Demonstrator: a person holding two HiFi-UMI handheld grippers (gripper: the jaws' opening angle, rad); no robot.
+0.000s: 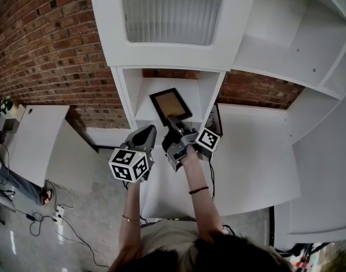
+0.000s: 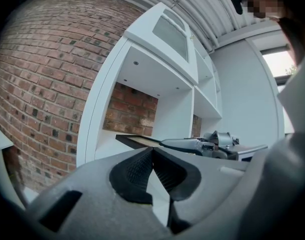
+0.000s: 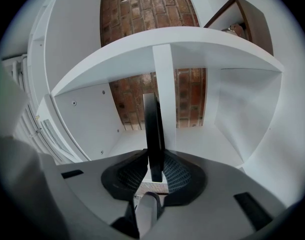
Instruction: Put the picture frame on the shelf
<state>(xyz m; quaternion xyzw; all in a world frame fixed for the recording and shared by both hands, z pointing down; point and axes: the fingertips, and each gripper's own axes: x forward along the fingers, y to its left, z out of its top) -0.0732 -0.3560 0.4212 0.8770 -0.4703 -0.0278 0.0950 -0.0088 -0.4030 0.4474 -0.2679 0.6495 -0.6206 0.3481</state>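
The picture frame, black-edged with a brown middle, lies flat and is held out into the open shelf compartment. My right gripper is shut on its near edge. In the right gripper view the frame stands edge-on, clamped between the ribbed pads. My left gripper hangs just left of it, shut with nothing held. In the left gripper view its jaws meet at the tips, and the frame and right gripper show beyond them, in front of the compartment.
A second dark brown frame leans upright at the right of the compartment, also seen as a brown frame in the right gripper view. A cabinet door with ribbed glass hangs above. Brick wall runs behind; a white table stands left.
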